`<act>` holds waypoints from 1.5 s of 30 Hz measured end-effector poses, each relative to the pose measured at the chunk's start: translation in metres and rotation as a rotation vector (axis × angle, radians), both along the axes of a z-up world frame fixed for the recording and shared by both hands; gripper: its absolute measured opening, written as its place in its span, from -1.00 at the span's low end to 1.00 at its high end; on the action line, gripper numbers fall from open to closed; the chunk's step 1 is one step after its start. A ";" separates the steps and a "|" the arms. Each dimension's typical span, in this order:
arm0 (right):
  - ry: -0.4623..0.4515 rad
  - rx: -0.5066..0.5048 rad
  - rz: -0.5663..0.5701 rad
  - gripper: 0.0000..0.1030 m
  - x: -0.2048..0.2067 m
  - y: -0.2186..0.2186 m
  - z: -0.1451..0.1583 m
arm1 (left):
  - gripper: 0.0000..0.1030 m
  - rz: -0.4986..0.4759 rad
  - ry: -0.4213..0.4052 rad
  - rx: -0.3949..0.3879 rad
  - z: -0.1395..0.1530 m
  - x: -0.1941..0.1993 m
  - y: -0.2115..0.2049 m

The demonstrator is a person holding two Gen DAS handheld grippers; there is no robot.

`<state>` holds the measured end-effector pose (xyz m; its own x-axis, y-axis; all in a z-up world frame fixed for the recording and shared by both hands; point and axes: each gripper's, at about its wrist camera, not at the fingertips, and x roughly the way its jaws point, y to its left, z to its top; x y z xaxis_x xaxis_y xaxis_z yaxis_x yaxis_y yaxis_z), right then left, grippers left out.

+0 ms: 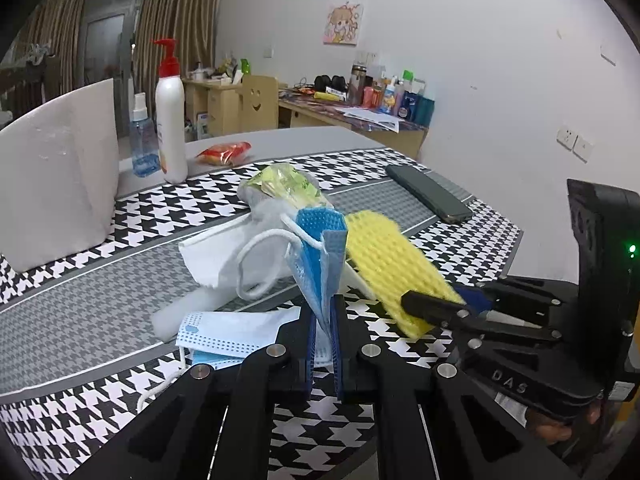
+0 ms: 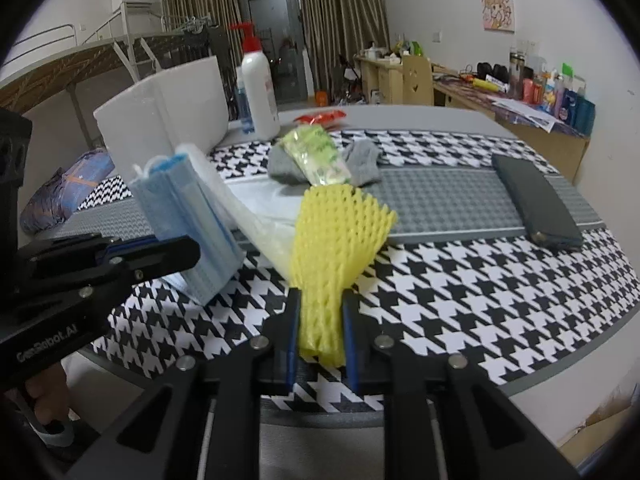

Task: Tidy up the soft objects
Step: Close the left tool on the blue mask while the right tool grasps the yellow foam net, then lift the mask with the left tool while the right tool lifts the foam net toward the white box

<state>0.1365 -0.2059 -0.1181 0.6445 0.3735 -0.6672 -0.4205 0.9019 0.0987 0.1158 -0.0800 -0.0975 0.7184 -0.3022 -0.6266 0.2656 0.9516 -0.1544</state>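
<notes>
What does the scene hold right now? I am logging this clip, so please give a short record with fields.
left hand-held gripper: shut on a folded blue face mask, lifted off the mat
right hand-held gripper: shut on a yellow foam net
surface: houndstooth mat on a grey table
still lying on mat: another face mask, grey sock with a green packet on it, dark phone
at back: pump bottle, blue spray bottle, white foam block

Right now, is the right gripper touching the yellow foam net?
Touching. The right wrist view shows the right gripper with both fingers pressed against the yellow foam net, which bunches narrow between them.
</notes>
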 end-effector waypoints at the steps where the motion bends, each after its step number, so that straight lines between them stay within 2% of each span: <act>1: -0.007 -0.003 -0.006 -0.56 -0.001 -0.001 0.002 | -0.93 -0.003 -0.002 -0.002 0.001 -0.001 0.000; 10: -0.064 0.003 -0.047 -0.56 -0.008 -0.007 0.021 | -0.96 -0.010 -0.037 -0.007 0.009 -0.012 0.005; 25: -0.132 0.024 -0.028 -0.56 -0.009 0.007 0.045 | -0.96 0.055 -0.195 0.051 0.049 -0.044 0.030; 45: -0.194 0.047 0.033 -0.56 -0.004 0.032 0.066 | -0.95 0.200 -0.222 0.112 0.066 -0.034 0.065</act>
<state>0.1326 -0.1739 -0.0521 0.7464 0.4244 -0.5126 -0.4649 0.8837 0.0546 0.0818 -0.0152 -0.0316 0.8794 -0.0788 -0.4696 0.0867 0.9962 -0.0049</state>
